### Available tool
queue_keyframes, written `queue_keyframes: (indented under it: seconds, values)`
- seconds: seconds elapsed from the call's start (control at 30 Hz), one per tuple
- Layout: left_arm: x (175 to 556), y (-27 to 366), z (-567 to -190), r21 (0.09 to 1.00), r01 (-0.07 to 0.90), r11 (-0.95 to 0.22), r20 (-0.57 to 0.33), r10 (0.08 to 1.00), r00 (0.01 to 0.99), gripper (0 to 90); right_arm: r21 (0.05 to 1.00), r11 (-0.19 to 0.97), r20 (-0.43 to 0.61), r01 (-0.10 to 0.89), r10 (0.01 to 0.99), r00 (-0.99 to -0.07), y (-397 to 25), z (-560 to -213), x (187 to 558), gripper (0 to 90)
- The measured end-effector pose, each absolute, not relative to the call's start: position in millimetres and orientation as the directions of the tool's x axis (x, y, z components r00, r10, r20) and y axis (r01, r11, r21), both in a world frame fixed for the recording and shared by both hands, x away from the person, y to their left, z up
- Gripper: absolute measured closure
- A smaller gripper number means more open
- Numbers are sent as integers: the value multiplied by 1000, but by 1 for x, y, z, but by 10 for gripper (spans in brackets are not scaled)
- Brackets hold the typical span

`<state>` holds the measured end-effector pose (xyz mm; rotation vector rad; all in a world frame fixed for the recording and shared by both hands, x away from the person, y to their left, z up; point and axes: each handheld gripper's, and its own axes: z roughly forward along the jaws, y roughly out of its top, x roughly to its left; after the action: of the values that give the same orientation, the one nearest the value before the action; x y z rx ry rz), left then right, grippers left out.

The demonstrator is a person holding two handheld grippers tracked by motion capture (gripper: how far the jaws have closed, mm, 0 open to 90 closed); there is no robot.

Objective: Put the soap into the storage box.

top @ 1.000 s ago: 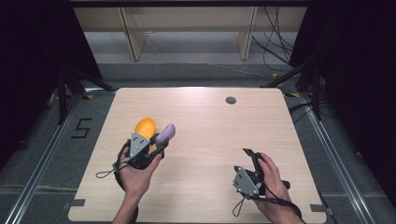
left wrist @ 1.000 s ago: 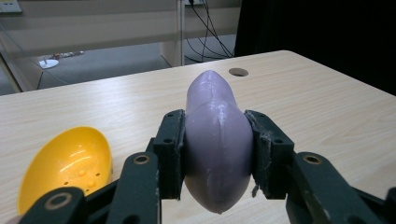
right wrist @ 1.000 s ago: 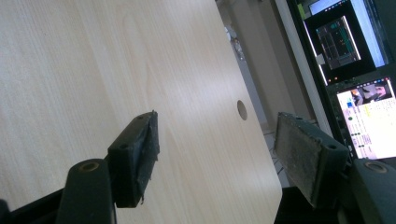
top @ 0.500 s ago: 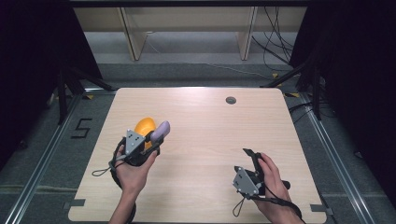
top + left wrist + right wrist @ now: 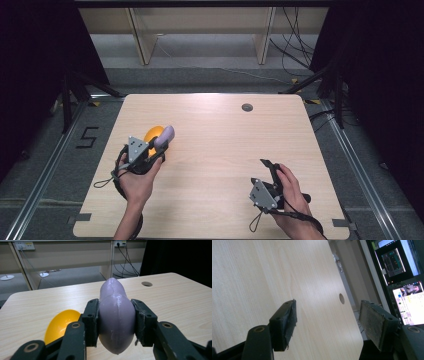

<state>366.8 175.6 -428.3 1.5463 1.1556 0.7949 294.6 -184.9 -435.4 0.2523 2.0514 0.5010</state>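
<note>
My left gripper (image 5: 159, 146) (image 5: 116, 317) is shut on a purple eggplant-shaped thing (image 5: 164, 135) (image 5: 116, 315), held between both jaws above the table's left half. An orange-yellow bowl (image 5: 152, 135) (image 5: 60, 323) sits on the wooden table (image 5: 225, 145) just behind and left of the eggplant, partly hidden by it. My right gripper (image 5: 270, 169) (image 5: 329, 320) rests low near the front right of the table, tilted on its side, jaws open with nothing between them.
A round cable hole (image 5: 247, 107) (image 5: 146, 284) (image 5: 341, 298) sits near the table's far edge. Shelf legs and cables stand on the floor beyond the table. Lit monitor screens (image 5: 402, 277) appear past the table edge in the right gripper view.
The left gripper has drawn back toward the front left with the purple thing in it, now partly covering the bowl. The right gripper has stayed put.
</note>
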Motion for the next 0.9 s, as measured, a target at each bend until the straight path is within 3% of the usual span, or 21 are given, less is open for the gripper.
queue_keyframes:
  seconds: [0.9]
  values:
    - [393,195,-440,955,298,-12,-55,975,214,590,449,893,-773,-24,375,-512,-184,-436,295,316]
